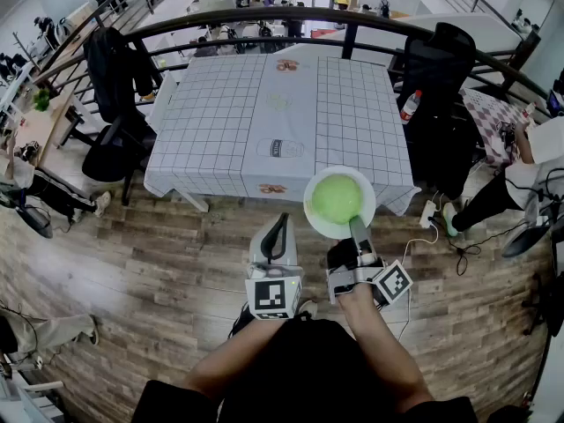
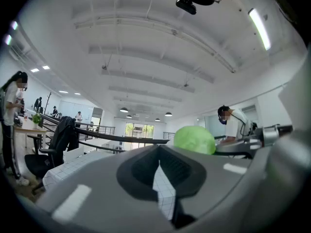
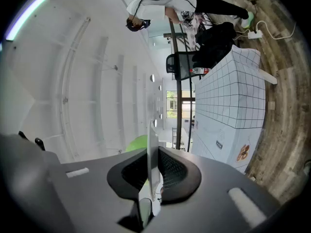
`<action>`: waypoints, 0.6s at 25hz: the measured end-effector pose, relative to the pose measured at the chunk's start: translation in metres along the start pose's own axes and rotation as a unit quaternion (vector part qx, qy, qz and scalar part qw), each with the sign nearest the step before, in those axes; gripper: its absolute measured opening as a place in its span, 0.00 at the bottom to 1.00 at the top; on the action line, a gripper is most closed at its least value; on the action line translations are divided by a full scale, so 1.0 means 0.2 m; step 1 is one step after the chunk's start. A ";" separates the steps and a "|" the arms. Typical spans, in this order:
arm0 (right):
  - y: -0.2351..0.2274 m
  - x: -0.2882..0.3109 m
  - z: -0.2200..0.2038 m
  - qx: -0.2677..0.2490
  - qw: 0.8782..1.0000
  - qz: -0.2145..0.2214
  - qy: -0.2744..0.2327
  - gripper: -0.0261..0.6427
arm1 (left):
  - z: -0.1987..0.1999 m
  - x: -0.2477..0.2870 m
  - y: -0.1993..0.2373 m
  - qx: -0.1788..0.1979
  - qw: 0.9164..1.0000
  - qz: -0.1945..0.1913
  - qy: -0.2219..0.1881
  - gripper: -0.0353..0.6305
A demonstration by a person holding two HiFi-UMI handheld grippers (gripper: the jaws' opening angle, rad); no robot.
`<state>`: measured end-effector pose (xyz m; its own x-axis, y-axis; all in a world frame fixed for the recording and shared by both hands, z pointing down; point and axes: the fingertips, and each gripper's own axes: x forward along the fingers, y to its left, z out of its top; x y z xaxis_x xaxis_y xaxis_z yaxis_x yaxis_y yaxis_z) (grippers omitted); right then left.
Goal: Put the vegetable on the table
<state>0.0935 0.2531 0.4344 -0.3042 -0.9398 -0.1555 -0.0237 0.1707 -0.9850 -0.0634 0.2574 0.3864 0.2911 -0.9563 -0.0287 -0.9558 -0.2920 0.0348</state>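
Arms: two bare arms (image 1: 381, 346) of the person are seen at the bottom of the head view, each carrying one pair of tongs.
Left tongs (image 1: 280, 226): held level over the floor, short of the bench. In the left gripper view (image 2: 159, 162) the jaws are seen closed together at their tips, and nothing is held between them.
Right tongs (image 1: 356, 229): tipped slightly upward and clamped on the near rim of a plate (image 1: 310, 204). In the right gripper view (image 3: 153, 155) the thin white edge of the plate (image 3: 152, 130) is pinched between the two pads.
Vegetable (image 1: 337, 197): a round, pale green head is carried on the plate, in the air at the near right corner of the bench. It is not yet set down. It is also seen to the right in the left gripper view (image 2: 194, 140) and behind the plate in the right gripper view (image 3: 136, 143).
Bench (image 1: 229, 122): covered with a white checked cloth with a few small printed marks.
Floor (image 1: 159, 271): wooden planks.
Chair (image 1: 115, 91): black, a dark jacket hung on it, just left of the bench.
Bottle (image 1: 410, 105): placed to the right of the bench.
Railing (image 1: 264, 18): dark and curved, behind the bench.
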 end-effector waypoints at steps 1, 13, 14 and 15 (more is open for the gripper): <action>0.00 -0.01 0.01 0.000 1.000 0.002 -0.002 0.08 | 0.00 -0.01 -0.01 0.003 1.000 -0.001 0.000 0.06; 0.05 -0.21 0.08 -0.016 1.000 -0.004 -0.007 0.08 | 0.03 -0.13 -0.16 0.020 1.000 -0.007 -0.002 0.06; 0.06 -0.22 0.09 -0.018 1.000 -0.004 -0.006 0.08 | 0.03 -0.13 -0.17 0.020 1.000 -0.007 -0.001 0.06; 0.04 -0.23 0.09 -0.018 1.000 -0.005 -0.006 0.08 | 0.02 -0.14 -0.17 0.021 1.000 -0.006 -0.001 0.06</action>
<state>0.1239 0.2933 0.4322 -0.2926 -0.9448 -0.1472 -0.0612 0.1721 -0.9832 -0.0391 0.2933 0.3814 0.3034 -0.9524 -0.0300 -0.9529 -0.3033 -0.0066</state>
